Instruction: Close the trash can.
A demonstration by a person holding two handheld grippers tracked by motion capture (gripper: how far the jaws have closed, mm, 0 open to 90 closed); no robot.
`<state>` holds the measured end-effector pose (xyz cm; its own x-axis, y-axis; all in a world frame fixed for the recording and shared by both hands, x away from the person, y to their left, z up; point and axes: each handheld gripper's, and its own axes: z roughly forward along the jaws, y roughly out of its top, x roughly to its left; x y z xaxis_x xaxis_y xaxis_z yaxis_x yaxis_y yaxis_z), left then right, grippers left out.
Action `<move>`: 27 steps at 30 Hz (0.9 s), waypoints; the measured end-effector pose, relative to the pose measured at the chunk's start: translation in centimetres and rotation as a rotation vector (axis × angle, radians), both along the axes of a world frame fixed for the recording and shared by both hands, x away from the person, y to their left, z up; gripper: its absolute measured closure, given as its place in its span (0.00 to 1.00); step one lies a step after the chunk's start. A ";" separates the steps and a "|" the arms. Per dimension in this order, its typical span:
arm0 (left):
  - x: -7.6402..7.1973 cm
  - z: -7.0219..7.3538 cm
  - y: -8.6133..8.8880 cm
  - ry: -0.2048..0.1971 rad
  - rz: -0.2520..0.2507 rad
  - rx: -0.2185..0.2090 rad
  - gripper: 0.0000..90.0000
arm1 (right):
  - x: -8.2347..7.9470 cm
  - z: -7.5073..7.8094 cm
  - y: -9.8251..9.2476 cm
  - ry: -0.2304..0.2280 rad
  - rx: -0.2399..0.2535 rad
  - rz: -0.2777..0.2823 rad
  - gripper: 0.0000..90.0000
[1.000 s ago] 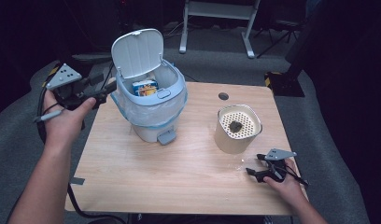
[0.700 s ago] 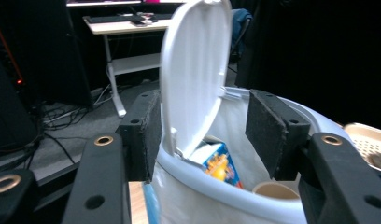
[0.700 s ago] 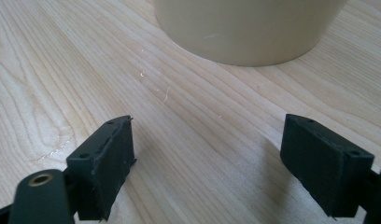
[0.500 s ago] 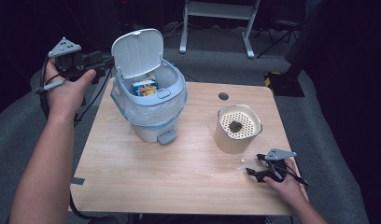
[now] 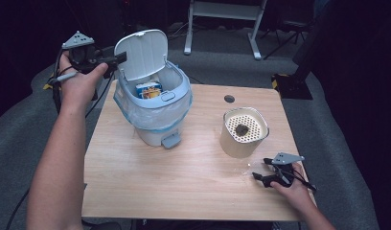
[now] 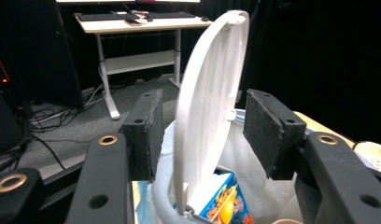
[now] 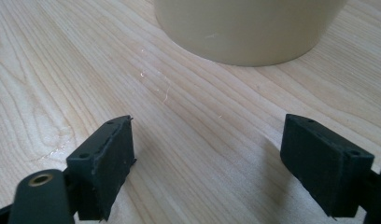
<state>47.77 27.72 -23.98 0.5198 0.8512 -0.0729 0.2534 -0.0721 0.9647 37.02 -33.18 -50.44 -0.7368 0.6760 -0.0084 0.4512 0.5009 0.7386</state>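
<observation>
Lid (image 5: pixel 144 53) of the small pedal bin (image 5: pixel 153 108): stands upright, hinged at the bin's back edge, at the table's (image 5: pixel 184 191) left rear. We judge it thin, stiff, light plastic, smooth enough to slip under the pads; best taken near its free top edge, where a light pinch would swing it down. It should need little force, and the hinge looks like the weak point if twisted.

Left gripper (image 5: pixel 118 58) is held level at the lid's upper left edge. In the left gripper view the lid (image 6: pixel 212 107) stands edge-on between the two pads (image 6: pixel 144 135), with a gap on each side: the jaws have just been closing in but are not yet pressing, so nothing is grasped.

Right gripper (image 5: pixel 260 168) rests near the table's front right corner, released, pads well apart over bare wood, just short of the cream tub (image 7: pixel 249 28).

The high view gives us the bin's liner bag, a colourful box (image 5: pixel 148 89) inside, and the tub's perforated top (image 5: pixel 245 127) with a dark lump on it. The left gripper view alone gives us the pad-to-lid gaps.
</observation>
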 end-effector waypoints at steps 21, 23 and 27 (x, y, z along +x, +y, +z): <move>-3.3 0.3 -3.4 0.050 -0.072 0.123 0.54 | 0.0 0.0 0.0 0.000 0.000 0.000 0.19; -3.6 0.1 -3.8 0.050 -0.090 0.123 0.54 | 0.0 0.0 0.0 0.000 0.000 0.000 0.19; -4.0 -0.4 -4.8 0.076 -0.137 0.107 0.55 | 0.0 0.0 0.0 0.000 0.000 0.000 0.19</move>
